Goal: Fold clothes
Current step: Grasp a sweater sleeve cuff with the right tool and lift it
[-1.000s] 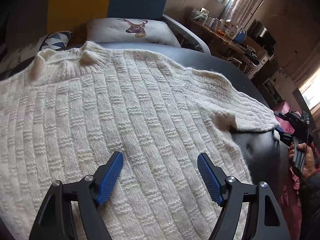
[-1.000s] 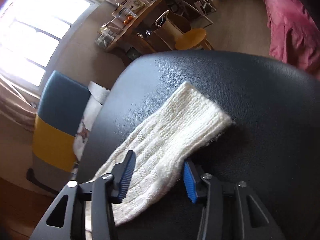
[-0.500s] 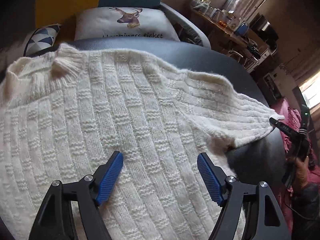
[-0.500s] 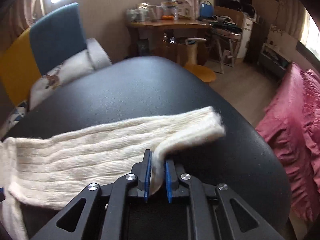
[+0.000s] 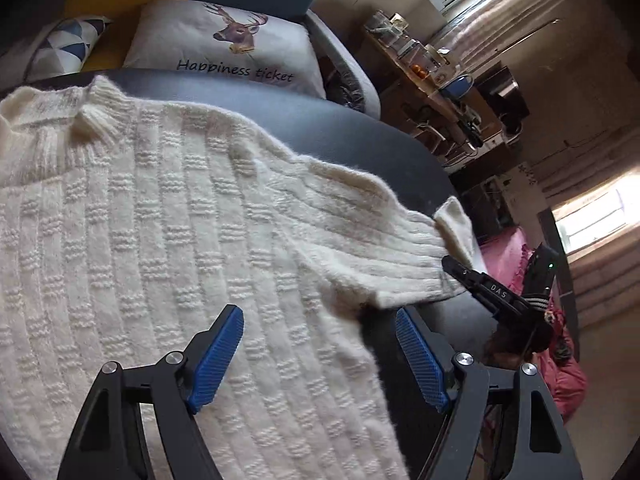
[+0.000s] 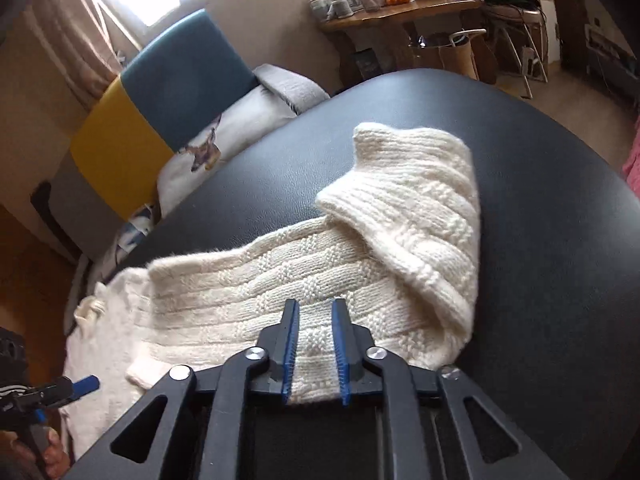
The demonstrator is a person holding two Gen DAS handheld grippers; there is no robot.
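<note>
I find the cream sweater (image 5: 168, 248) laid flat on the black leather-look table (image 5: 352, 136), its body a basket-weave knit of raised blocks, its collar and cuff ribbed and fuzzy at the edges. My left gripper (image 5: 320, 354) hangs over the sweater's lower body with its ribbed blue pads (image 5: 218, 354) spread wide apart, grasping nothing. My right gripper (image 6: 314, 350) is clenched on the sweater's sleeve (image 6: 280, 292), a strip of knit pinched between its narrow-set pads, and the cuff end (image 6: 420, 216) is doubled back over the sleeve in a soft, rounded fold. That fold is plain only from the right wrist view; from the left wrist view the cuff shows as a small upturned corner beside the right gripper's black body (image 5: 496, 296), and the pinch itself cannot be seen. Only the left view shows the ribbed collar clearly, along with a white cushion (image 5: 228, 48) printed with a deer's head beyond the sweater's collar. The right view alone shows the wooden desk (image 6: 404, 12) crowded with jars, well beyond the sleeve's cuff.
</note>
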